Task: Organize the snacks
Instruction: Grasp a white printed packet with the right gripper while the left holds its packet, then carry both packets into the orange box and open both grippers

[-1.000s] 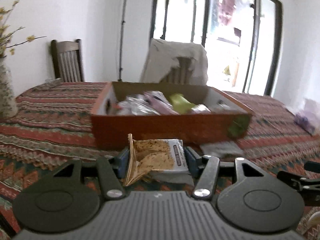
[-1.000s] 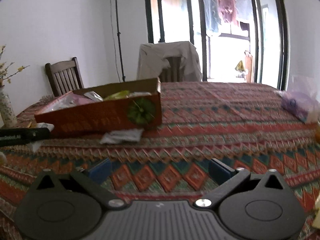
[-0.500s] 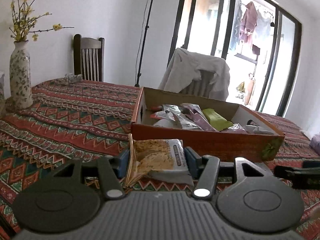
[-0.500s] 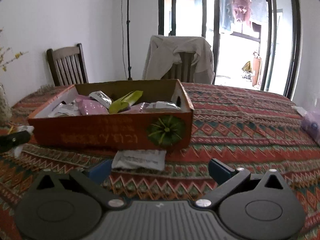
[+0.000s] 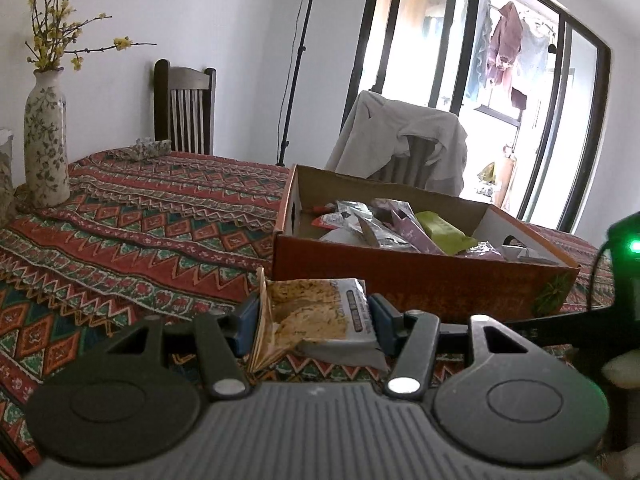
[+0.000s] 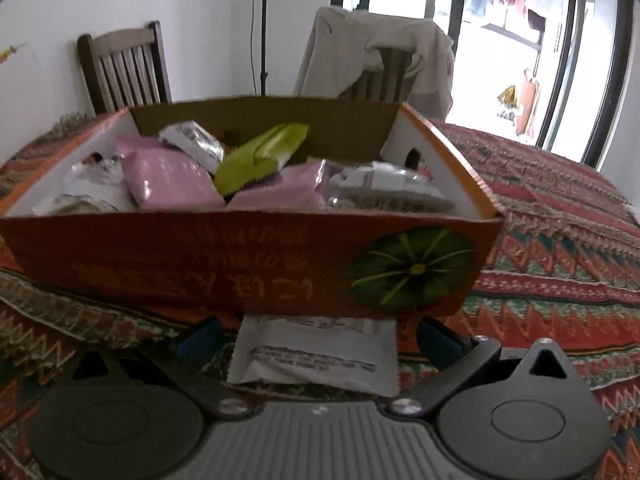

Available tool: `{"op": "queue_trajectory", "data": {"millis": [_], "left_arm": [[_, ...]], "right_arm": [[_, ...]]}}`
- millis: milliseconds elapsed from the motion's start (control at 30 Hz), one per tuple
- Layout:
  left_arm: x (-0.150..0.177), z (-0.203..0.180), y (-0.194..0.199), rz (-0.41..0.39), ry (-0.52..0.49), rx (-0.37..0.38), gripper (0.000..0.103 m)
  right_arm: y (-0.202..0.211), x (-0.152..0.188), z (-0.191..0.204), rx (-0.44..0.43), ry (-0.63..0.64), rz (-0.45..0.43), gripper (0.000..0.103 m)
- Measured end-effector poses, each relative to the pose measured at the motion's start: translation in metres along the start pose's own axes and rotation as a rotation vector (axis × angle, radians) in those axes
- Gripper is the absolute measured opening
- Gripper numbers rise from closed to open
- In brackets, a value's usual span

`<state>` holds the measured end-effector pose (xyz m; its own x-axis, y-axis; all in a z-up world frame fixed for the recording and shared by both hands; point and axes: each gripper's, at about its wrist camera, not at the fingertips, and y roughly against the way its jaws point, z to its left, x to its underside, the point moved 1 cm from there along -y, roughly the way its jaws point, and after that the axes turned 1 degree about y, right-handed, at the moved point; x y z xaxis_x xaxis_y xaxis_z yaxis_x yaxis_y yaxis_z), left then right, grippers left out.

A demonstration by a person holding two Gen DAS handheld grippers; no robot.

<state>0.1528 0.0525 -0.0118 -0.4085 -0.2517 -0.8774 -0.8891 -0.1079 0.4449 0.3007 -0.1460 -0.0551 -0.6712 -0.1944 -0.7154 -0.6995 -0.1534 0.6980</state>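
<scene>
- The left gripper (image 5: 314,318) is clamped on a cracker packet (image 5: 316,314); both blue pads press against the packet's sides, and the packet hangs above the patterned tablecloth (image 5: 132,232).
- The packet shows pale crackers on its front and a grey printed edge on the right; its left seam is crumpled against the pad.
- Just beyond the held packet stands an orange cardboard box (image 5: 420,276), open at the top, on the tablecloth.
- Inside the box lie several snacks: silver wrappers (image 5: 352,216), a pink pack (image 5: 408,228) and a green pack (image 5: 444,232), piled loosely.
- The right gripper (image 6: 320,340) stands with its jaws wide apart, holding nothing; its blue fingers (image 6: 440,340) sit on either side of a white packet (image 6: 316,354) without touching it.
- The white packet lies flat on the tablecloth, its far edge right at the foot of the box's near wall (image 6: 240,268), below the green flower print (image 6: 412,270).
- From the right wrist view the box holds two pink packs (image 6: 168,178), a green pack (image 6: 260,152) and silver wrappers (image 6: 384,188).
- A flowered vase (image 5: 46,140) with yellow-blossomed twigs stands on the table well to the left of the box.
- A wooden chair (image 5: 186,108) and a second chair draped with pale cloth (image 5: 400,140) stand beyond the table, in front of tall windows.
</scene>
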Motion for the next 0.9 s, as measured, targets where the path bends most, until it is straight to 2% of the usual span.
{"op": "queue_trajectory", "data": {"millis": [233, 300, 367, 567, 667, 900], "left_arm": [[0.002, 0.000, 0.000, 0.006, 0.002, 0.010, 0.058], [0.002, 0.001, 0.001, 0.004, 0.005, 0.012, 0.058], [0.002, 0.001, 0.001, 0.003, 0.007, 0.011, 0.058], [0.001, 0.003, 0.000, 0.002, 0.013, 0.009, 0.058], [0.000, 0.004, 0.000, 0.003, 0.019, 0.010, 0.058], [0.000, 0.005, 0.001, 0.000, 0.020, 0.012, 0.058]], "right_arm": [[-0.004, 0.000, -0.001, -0.017, -0.046, -0.010, 0.103], [-0.003, 0.000, -0.002, -0.021, -0.044, -0.017, 0.096], [0.002, 0.001, -0.004, -0.030, -0.042, -0.019, 0.081], [0.017, 0.008, -0.004, -0.053, 0.010, -0.027, 0.052], [0.027, 0.015, -0.003, -0.061, 0.020, -0.037, 0.046], [0.055, 0.040, -0.001, -0.096, 0.025, -0.078, 0.044]]}}
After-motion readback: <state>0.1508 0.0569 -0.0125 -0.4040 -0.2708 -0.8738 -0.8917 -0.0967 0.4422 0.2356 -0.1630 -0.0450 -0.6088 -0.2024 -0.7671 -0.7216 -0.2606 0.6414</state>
